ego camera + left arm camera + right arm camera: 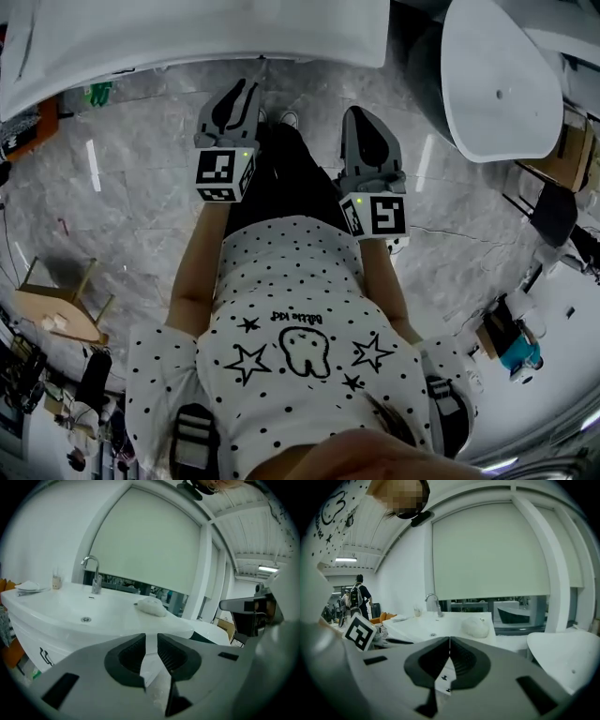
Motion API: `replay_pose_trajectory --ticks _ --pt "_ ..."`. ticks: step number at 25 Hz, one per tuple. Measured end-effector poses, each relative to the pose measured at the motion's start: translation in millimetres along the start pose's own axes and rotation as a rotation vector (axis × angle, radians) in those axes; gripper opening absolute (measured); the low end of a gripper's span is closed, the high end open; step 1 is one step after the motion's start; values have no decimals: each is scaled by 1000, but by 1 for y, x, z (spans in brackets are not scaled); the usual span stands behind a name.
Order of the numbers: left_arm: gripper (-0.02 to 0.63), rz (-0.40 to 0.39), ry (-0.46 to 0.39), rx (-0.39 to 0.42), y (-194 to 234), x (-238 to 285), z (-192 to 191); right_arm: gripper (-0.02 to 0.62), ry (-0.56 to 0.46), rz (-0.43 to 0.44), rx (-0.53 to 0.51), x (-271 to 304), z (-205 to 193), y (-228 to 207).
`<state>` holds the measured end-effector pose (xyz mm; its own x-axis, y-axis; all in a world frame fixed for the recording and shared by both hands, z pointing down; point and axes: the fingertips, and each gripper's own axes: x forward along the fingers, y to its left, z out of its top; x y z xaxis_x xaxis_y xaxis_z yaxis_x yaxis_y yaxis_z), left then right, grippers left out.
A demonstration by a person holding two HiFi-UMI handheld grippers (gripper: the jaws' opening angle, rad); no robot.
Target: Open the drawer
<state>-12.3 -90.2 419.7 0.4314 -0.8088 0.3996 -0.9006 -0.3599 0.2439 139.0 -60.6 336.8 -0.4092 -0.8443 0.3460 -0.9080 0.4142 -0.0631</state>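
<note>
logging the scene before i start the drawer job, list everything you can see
washbasin counter: one, white, ahead of both grippers
tap: one, chrome, at the basin's back edge
soft bundle: one, white, on the counter right of the tap
roller blind: one, pale, behind the basin
stool: one, wooden, on the floor, left in the head view
floor: grey marble
left gripper: grey, jaws slightly apart, empty
right gripper: grey, jaws together, empty
</note>
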Motion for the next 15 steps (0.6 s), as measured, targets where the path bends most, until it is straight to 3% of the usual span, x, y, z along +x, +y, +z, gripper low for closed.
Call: replay_pose_trajectory --ticks 15 --pt "75 72 136 -66 37 58 -110 14 49 -17 52 8 -49 10"
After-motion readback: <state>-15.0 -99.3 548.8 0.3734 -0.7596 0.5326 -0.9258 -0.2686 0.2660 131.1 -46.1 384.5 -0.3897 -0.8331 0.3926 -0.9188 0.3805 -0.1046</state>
